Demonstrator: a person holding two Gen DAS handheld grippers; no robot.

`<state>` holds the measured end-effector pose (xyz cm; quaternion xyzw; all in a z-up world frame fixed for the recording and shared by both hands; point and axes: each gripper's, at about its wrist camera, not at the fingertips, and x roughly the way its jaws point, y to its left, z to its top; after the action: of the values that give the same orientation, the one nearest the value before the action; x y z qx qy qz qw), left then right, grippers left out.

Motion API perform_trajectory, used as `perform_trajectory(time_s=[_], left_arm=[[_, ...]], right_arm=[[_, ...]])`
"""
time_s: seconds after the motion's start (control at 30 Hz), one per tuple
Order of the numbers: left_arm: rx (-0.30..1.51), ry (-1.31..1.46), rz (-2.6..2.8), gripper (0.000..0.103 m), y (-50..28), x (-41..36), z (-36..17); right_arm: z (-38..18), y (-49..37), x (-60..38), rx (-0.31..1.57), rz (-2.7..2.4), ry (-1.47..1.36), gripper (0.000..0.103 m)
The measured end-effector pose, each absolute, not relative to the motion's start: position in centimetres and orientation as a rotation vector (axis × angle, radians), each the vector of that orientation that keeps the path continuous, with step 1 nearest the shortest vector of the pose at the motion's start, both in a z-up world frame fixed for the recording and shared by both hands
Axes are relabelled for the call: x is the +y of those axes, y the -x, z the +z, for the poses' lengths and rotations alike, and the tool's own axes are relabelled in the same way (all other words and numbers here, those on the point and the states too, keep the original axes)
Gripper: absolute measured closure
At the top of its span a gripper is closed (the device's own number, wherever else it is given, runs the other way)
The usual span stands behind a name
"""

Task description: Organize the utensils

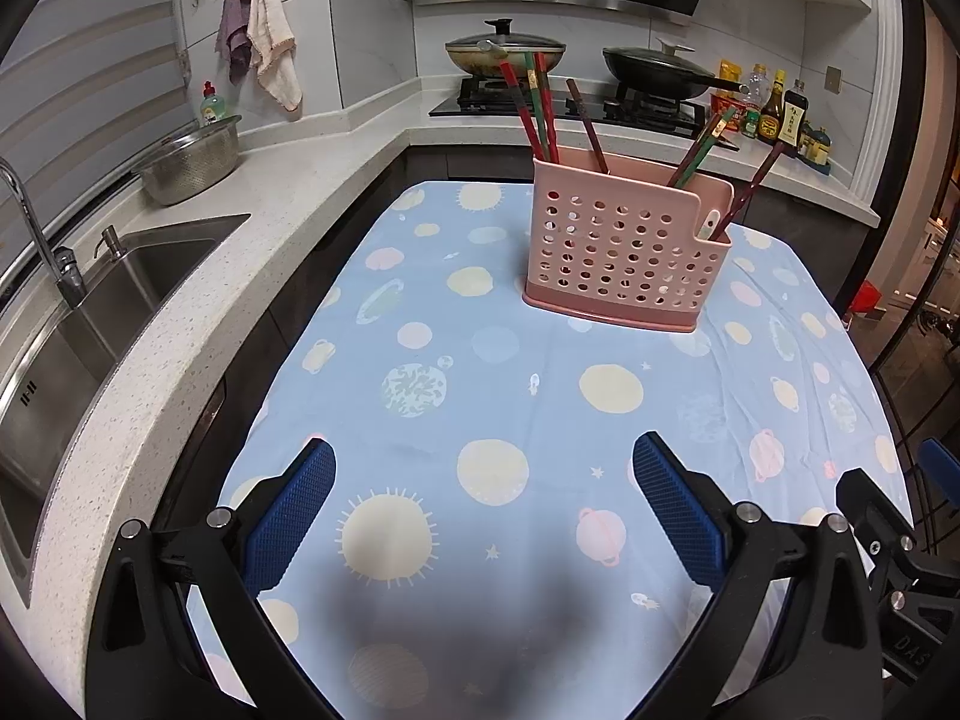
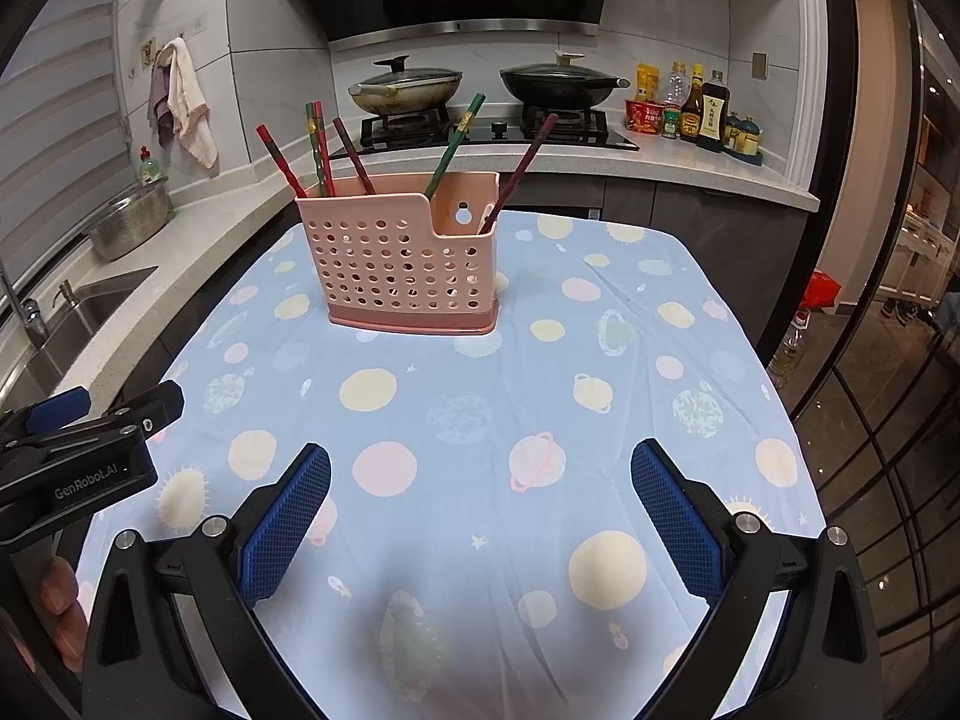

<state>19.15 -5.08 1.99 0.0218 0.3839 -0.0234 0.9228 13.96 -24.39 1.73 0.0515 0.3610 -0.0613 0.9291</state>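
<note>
A pink perforated utensil holder (image 1: 624,252) (image 2: 408,258) stands upright near the far end of the table. Several red, green and brown chopsticks (image 1: 537,111) (image 2: 318,150) lean out of its taller section. Two more chopsticks (image 1: 705,147) (image 2: 456,141) and a pale handle stick out of its lower right compartment. My left gripper (image 1: 483,468) hovers open over the cloth on the near side, nothing between its blue pads. My right gripper (image 2: 480,474) is open and empty too, well short of the holder. The left gripper's body (image 2: 78,456) shows at the left of the right wrist view.
A blue tablecloth with planets (image 1: 492,396) (image 2: 480,360) covers the table. Left of it runs a white counter (image 1: 198,276) with a sink (image 1: 90,324), tap and metal colander (image 1: 192,159). Behind are a stove with two lidded pans (image 2: 408,87) and sauce bottles (image 2: 702,108).
</note>
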Motion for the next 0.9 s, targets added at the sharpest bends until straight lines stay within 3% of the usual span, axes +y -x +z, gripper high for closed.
perform_trajectory(time_s=[0.9], left_arm=[[0.795,-0.046,-0.042,0.008,-19.6,-4.95,1.8]], right_arm=[[1.49,-14.14,-24.31,0.745,-0.124,-0.107,0.007]])
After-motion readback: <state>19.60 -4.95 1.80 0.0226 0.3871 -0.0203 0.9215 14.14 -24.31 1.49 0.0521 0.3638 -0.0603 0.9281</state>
